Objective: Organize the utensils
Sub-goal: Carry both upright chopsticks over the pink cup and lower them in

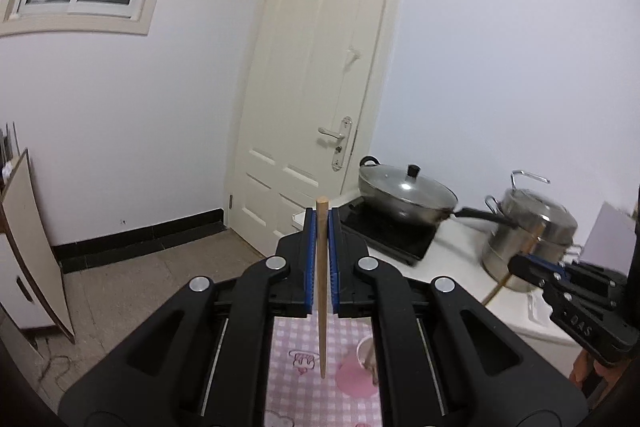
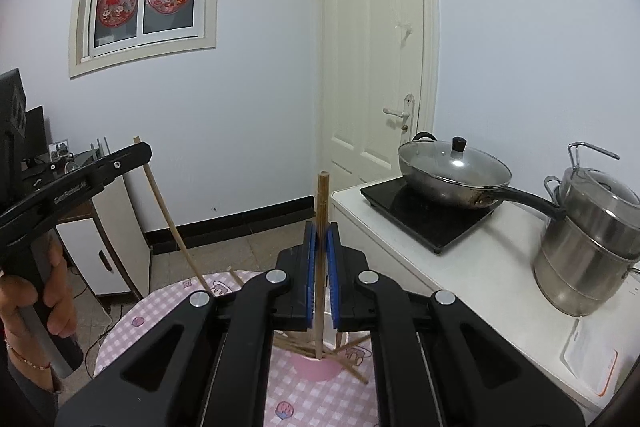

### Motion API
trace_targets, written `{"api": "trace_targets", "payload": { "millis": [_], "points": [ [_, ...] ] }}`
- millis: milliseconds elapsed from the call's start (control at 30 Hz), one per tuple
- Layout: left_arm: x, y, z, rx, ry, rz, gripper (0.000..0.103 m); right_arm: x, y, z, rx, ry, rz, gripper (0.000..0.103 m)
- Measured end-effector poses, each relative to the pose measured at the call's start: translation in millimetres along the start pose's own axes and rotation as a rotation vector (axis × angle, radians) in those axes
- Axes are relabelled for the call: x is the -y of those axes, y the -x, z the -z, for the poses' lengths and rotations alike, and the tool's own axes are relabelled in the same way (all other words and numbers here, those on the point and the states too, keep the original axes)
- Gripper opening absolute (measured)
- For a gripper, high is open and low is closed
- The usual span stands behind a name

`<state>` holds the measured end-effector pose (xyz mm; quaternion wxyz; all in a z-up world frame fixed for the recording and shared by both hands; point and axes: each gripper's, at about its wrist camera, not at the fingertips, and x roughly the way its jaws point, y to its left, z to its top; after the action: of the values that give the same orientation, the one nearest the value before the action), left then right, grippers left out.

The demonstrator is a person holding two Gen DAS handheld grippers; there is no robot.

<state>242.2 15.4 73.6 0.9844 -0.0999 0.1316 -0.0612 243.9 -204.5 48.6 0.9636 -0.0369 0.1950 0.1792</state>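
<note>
Chopsticks are in both my grippers. My left gripper (image 1: 321, 223) has its blue-padded jaws pinched tight on a single pale wooden chopstick (image 1: 322, 291), which stands upright between the pads, its blunt end poking above them and its tip hanging over the pink checked tablecloth (image 1: 288, 343). My right gripper (image 2: 321, 235) is likewise clamped on a darker brown wooden chopstick (image 2: 320, 267), also upright, its lower end just above the round pink plastic holder base (image 2: 316, 367) on that cloth. Several loose wooden chopsticks (image 2: 352, 369) lie crossed on and beside the pink base. Beyond the cloth, to its right, a white counter (image 2: 500, 251) carries a black induction hob (image 2: 420, 215) with a lidded steel wok (image 2: 452, 175) and a stacked steel steamer pot (image 2: 592, 239). A white panelled door (image 2: 372, 67) stands behind the cloth.
</note>
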Motion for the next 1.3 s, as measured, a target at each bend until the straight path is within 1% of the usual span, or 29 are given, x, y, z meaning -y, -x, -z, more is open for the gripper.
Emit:
{"api": "trace_targets", "payload": {
  "millis": [100, 333, 433, 533, 700, 800, 967, 1033, 1133, 1300],
  "points": [
    [-5.8, -14.9, 2.4, -0.01, 0.04, 0.037, 0.006, 1.3, -11.7, 1.3, -0.001, 0.004, -0.007, 0.004],
    [3.4, -44.9, 12.1, 0.003, 0.066, 0.107, 0.006, 8.5, -39.4, 13.0, -0.043, 0.007, -0.029, 0.004],
    [5.9, -56.3, 16.8, -0.016, 0.084, 0.131, 0.006, 12.5, -45.9, 18.4, -0.059, -0.002, -0.038, 0.004],
    [7.9, -68.7, 26.0, -0.047, 0.09, 0.159, 0.006, 15.6, -49.9, 23.1, -0.07, -0.004, -0.046, 0.004],
    [13.0, -86.8, 43.8, -0.106, 0.072, 0.169, 0.006, 16.6, -56.6, 30.0, -0.097, 0.002, -0.057, 0.004],
    [16.0, -96.5, 54.4, -0.159, 0.056, 0.19, 0.006, 16.2, -61.1, 34.9, -0.119, 0.006, -0.061, 0.004],
    [21.0, -105.6, 67.0, -0.211, 0.022, 0.191, 0.006, 16.4, -60.8, 36.5, -0.123, 0.009, -0.063, 0.005],
    [23.3, -110.7, 71.7, -0.247, 0.004, 0.195, 0.006, 13.0, -59.9, 36.4, -0.126, 0.03, -0.046, 0.005],
    [25.9, -113.0, 78.9, -0.274, -0.024, 0.18, 0.006, 10.2, -60.0, 37.4, -0.132, 0.045, -0.041, 0.005],
    [25.6, -113.1, 82.7, -0.311, -0.024, 0.192, 0.007, 10.4, -61.4, 37.0, -0.143, 0.036, -0.033, 0.005]
  ]
}}
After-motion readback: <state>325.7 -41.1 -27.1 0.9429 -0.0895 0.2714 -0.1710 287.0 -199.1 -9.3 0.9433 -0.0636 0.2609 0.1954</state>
